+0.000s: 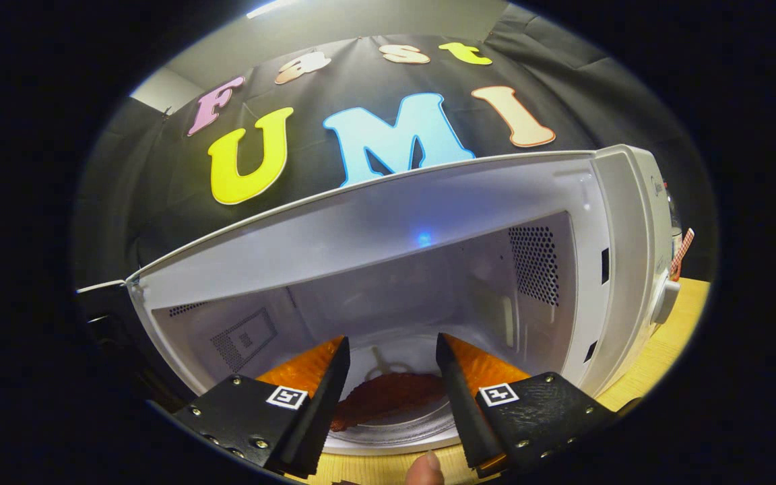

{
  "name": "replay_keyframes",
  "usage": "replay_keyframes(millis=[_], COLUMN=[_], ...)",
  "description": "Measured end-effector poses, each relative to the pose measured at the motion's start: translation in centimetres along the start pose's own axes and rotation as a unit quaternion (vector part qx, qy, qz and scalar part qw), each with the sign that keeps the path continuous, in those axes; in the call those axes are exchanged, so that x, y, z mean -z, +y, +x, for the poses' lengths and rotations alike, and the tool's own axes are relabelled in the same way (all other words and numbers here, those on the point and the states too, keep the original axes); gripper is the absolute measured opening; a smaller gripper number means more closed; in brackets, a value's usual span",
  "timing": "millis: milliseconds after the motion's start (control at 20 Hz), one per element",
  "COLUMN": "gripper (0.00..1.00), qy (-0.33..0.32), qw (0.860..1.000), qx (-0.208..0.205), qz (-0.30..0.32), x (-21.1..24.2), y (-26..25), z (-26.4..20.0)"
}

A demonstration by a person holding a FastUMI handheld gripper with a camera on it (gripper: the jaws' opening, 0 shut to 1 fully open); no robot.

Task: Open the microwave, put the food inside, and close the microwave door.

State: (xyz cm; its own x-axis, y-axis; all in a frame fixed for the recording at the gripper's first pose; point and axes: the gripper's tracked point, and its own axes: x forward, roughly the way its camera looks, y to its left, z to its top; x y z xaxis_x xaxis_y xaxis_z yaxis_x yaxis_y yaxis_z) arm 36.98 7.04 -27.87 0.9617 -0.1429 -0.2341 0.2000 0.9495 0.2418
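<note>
The white microwave [630,222] stands open, its pale cavity facing me. On the glass turntable [422,421] inside lies the food [388,396], a flat reddish-brown piece. My gripper [391,338] is open and reaches into the cavity mouth. The food lies low between the two fingers, and I see neither finger pressing on it. The fingertips point toward the back wall of the cavity.
The microwave's control panel with a round knob [664,300] is to the right of the cavity. The opened door's dark edge [108,316] is to the left. The microwave sits on a wooden table [677,337]. A person's thumb [426,470] shows just behind the fingers.
</note>
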Motion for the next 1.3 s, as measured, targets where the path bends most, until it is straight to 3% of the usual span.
replay_keyframes(millis=[250,500,650,850,1050,1200,1300], gripper=[0.78,0.78,0.78,0.78,0.77,0.77,0.77], qy=[0.001,0.014,0.01,-0.062,-0.132,-0.112,-0.098], qw=[0.998,0.988,0.972,0.944,0.907,0.9,0.899], qx=[-0.042,-0.143,-0.227,-0.313,-0.399,-0.42,-0.424], qz=[-0.038,-0.054,-0.062,-0.08,-0.017,-0.008,-0.049], x=[-0.3,-1.1,-2.9,-9.1,-14.1,-13.2,-11.3], y=[3.2,8.2,11.7,15.2,19.1,21.2,22.5], z=[-5.0,-13.3,-19.7,-30.0,-39.0,-41.7,-42.8])
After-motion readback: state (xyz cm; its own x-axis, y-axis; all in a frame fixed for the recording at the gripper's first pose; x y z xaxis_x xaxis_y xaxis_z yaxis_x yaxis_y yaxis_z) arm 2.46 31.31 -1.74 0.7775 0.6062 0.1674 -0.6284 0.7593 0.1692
